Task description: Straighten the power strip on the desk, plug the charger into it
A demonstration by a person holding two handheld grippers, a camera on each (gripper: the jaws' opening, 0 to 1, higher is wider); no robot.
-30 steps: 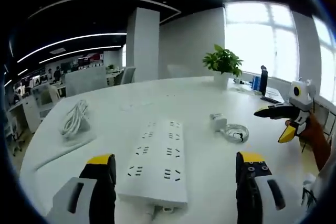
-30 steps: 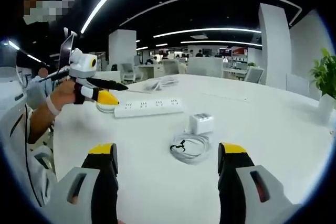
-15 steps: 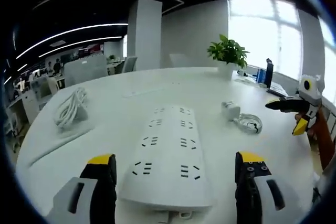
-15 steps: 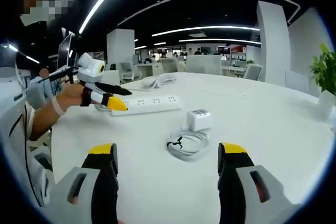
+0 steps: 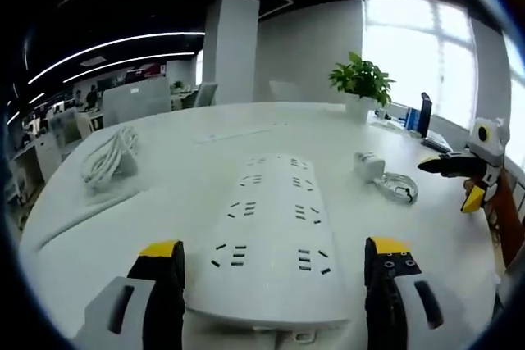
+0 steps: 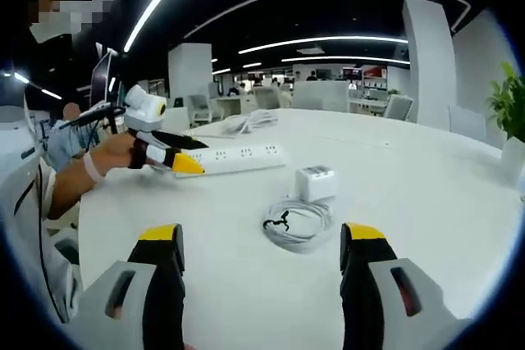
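Note:
A long white power strip (image 5: pixel 271 231) lies on the round white desk (image 5: pixel 172 178), its near end between the open jaws of my left gripper (image 5: pixel 272 264). In the right gripper view the same power strip (image 6: pixel 238 158) lies at the left, with the left gripper (image 6: pixel 168 153) at its near end. A white charger (image 6: pixel 317 182) sits beyond its coiled white cable (image 6: pixel 297 223), ahead of my open right gripper (image 6: pixel 261 252), which holds nothing. The charger (image 5: pixel 368 165), its cable (image 5: pixel 399 187) and the right gripper (image 5: pixel 463 178) show at the right in the left gripper view.
A bundle of white cord (image 5: pixel 109 157) lies on the desk at the left. A potted plant (image 5: pixel 361 88) stands at the far edge by the windows. A person's hand and sleeve (image 6: pixel 78 182) hold the left gripper. Office desks and chairs stand beyond.
The left gripper has moved forward onto the power strip, whose near end now lies between its jaws. The right gripper has hardly moved.

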